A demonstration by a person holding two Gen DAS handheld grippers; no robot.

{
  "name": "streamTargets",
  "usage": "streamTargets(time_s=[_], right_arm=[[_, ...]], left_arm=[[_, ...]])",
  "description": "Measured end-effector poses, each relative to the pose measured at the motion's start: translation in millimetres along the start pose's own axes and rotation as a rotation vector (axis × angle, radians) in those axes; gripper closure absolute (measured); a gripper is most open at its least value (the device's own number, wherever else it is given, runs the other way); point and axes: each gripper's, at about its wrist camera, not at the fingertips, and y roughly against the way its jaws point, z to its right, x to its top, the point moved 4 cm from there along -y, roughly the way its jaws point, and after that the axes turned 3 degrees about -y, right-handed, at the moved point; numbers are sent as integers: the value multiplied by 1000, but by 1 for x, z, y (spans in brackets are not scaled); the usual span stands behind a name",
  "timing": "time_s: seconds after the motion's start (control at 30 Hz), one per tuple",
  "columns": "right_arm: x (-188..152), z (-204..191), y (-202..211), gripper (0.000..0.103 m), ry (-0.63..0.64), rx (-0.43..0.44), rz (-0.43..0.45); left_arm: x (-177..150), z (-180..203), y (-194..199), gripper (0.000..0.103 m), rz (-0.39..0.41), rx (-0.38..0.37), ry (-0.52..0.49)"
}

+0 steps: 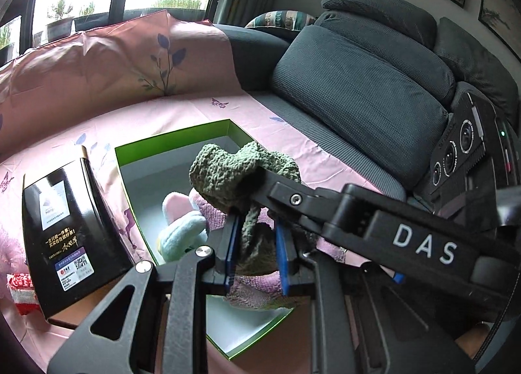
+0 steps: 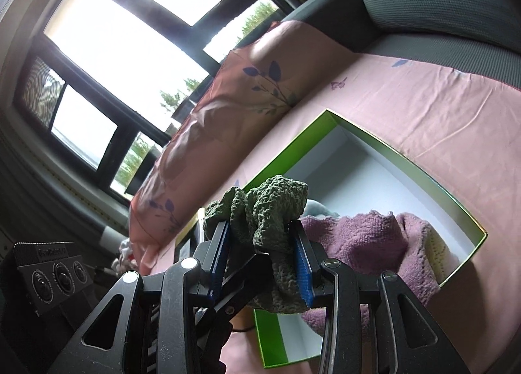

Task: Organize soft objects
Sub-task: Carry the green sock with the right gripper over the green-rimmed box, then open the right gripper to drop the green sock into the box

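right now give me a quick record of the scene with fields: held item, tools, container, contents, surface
held item: crumpled green knitted cloth, above the box
left tool: shut on the green cloth
right tool: shut on the same cloth
container: open green cardboard box with white inside
contents: mauve knitted cloth, pastel plush toy
surface: pink printed sheet over a grey sofa
beside box: black printed box

light: daylight, window [image 2: 130, 48] blown out | edges: fisheye-warped, dark corners | focus: sharp
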Motion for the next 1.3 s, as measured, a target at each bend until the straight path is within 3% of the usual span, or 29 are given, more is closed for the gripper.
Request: streamTargets(time_s=[0.43,0.67,0.9,1.03,1.1,1.17,1.3], right_arm=[[4,13,-5,63,-43,-60,12],[5,12,-6,63,-47,-65,19],[6,4,-1,63,-33,-38,44],[5,0,-1,52,-24,-30,46],[4,-2,-2,44,-22,-28,39],[2,-4,-4,39,-24,-26,30],[0,-10,-5,35,-20,-19,25]], left_arm=[[2,-2,-12,82,-33,8,32],[0,-5,-3,67,-17,0,47],[0,-6,15,62,12,-14,48],[-1,-8,30,61,33,-17,53],[-2,-10,37,53,50,-6,39],[-5,-15,44,53,63,17,35],[-13,-27,63,53,72,14,68]])
